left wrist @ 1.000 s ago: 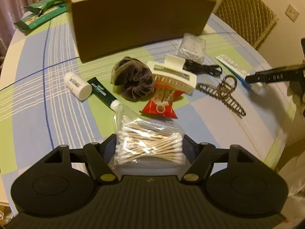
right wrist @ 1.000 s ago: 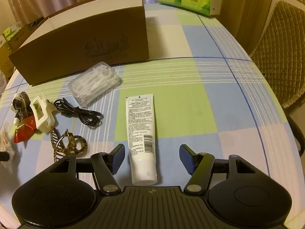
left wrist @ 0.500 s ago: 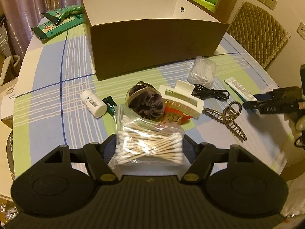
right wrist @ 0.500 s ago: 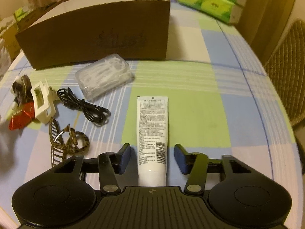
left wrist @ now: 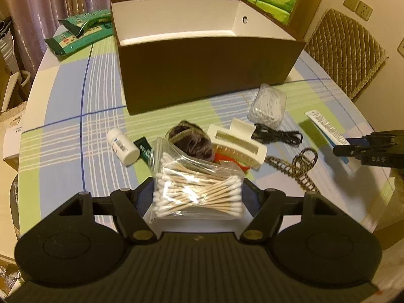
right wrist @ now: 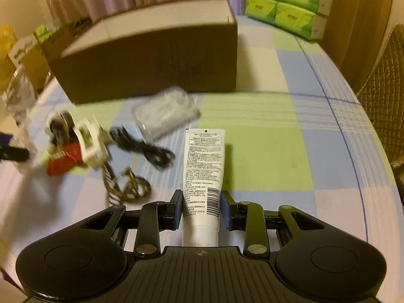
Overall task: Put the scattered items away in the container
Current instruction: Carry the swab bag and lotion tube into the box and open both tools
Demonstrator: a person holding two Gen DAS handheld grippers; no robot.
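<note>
My left gripper (left wrist: 198,197) is shut on a clear bag of cotton swabs (left wrist: 197,192), held above the table in front of the brown open box (left wrist: 207,73) with its white inside. My right gripper (right wrist: 201,209) is shut on a white tube (right wrist: 203,174) that lies on the checked cloth; it also shows in the left wrist view (left wrist: 328,132), with the right gripper (left wrist: 353,146) at the right edge. The box (right wrist: 151,60) stands behind the tube.
On the cloth lie a white pill bottle (left wrist: 122,146), a dark green tube (left wrist: 144,149), a brown scrunchie (left wrist: 192,144), a white hair claw (left wrist: 237,144), a red packet (right wrist: 63,161), a black cable (left wrist: 277,135), a clear floss-pick box (left wrist: 267,106) and a leopard hair claw (left wrist: 295,169). Green packets (left wrist: 78,30) lie far left.
My left gripper has risen and pulled back with the swab bag, showing the box's inside. My right gripper's jaws have closed from wide open onto the white tube.
</note>
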